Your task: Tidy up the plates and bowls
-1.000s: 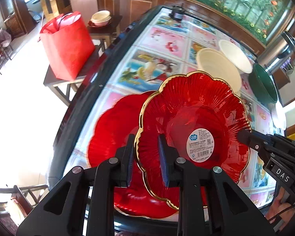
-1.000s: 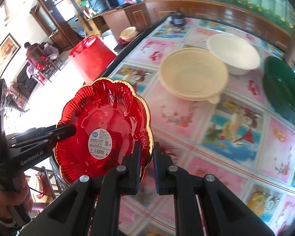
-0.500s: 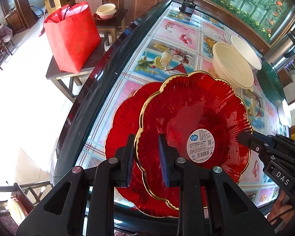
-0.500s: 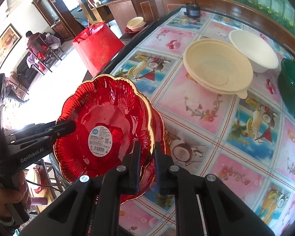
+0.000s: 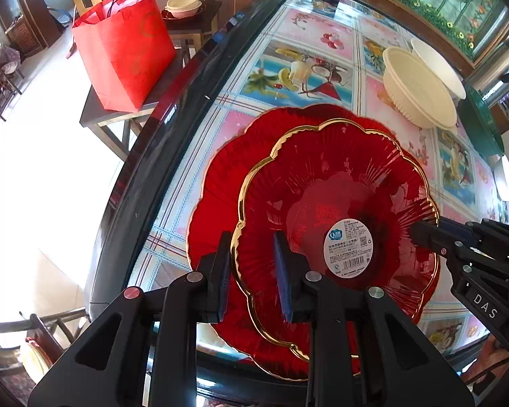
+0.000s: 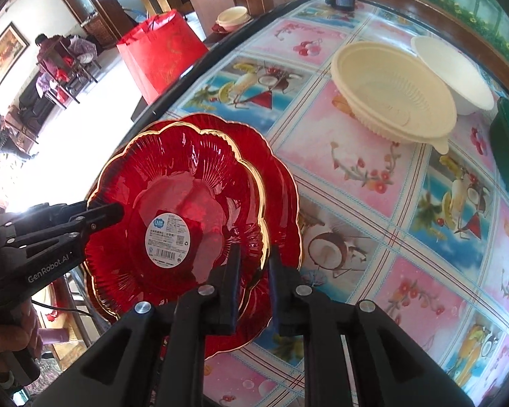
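Fruit-print worktop (image 6: 373, 183) carries a red plate (image 5: 220, 183) under your gilt-rimmed red plate (image 5: 339, 183), both tongs (image 5: 249, 264) (image 6: 252, 279) clamped on its rim; uneven release may slide it off-centre.

Left gripper (image 5: 251, 273): jaws clamped across a scalloped rim, reaching in from one side; right gripper (image 6: 253, 271): clamped likewise on the opposite rim.
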A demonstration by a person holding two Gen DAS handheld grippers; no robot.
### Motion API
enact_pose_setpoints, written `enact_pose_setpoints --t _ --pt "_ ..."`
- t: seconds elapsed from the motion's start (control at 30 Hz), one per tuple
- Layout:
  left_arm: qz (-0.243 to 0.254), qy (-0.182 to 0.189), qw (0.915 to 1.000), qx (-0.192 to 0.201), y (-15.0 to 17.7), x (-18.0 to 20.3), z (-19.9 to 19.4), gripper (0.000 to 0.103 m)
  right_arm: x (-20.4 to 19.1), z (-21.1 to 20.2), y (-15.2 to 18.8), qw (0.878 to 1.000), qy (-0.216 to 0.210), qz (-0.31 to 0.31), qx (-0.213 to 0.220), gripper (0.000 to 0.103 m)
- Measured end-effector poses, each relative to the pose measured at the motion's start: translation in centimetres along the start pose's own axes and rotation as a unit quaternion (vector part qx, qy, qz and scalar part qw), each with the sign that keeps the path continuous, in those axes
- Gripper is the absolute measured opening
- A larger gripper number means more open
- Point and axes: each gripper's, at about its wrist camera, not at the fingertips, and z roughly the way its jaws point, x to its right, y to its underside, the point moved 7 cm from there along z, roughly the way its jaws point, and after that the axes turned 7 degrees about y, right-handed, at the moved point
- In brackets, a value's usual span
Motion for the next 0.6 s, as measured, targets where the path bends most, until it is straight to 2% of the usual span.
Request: enact_pose_setpoints --t 0.33,0.6 --pt "0.007 -0.017 0.9998 0.002 0.01 -0.27 0.79 0.026 -0.54 0.87 -0.03 1.0 0.017 -0.02 -0.01 0.018" --pt "0.016 -0.027 0.9995 0.008 0.14 -0.07 0.63 0.031 -0.7 0.9 -0.14 0.999 0.025 -0.028 -0.009 0.02"
